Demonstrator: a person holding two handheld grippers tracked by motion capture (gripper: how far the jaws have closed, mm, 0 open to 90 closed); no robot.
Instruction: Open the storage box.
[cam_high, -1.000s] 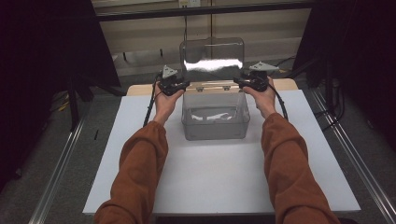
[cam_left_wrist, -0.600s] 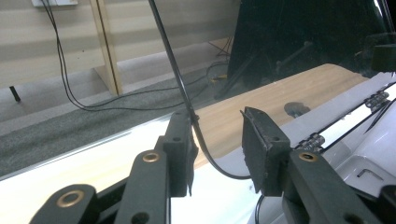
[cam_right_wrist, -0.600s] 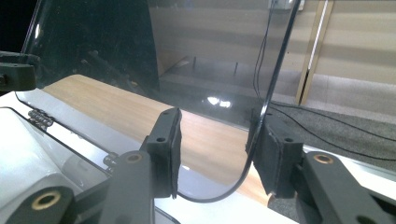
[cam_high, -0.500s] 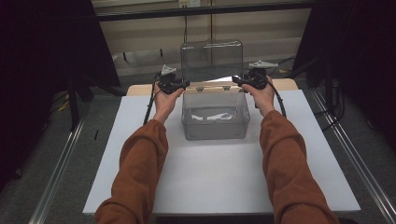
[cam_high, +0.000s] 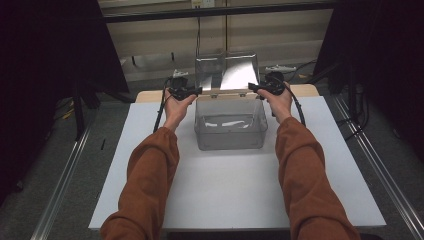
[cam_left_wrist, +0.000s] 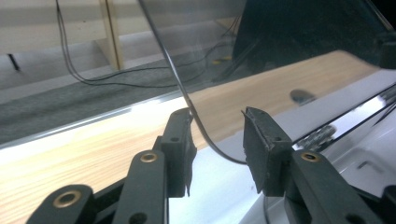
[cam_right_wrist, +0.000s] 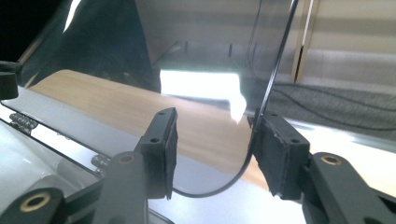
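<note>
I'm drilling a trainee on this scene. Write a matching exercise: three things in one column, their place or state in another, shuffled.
Things:
1. clear hinged plastic lid
2. clear rectangular plastic box
3. light wooden board

Place or state:
A. stands on the white table sheet
B. shows past the sheet's far edge
C. raised upright

Pairs: 1-C, 2-A, 3-B

table: white top (cam_high: 240, 200) | far edge: wooden strip (cam_left_wrist: 93, 154) | floor: black cables (cam_left_wrist: 140, 79)
</note>
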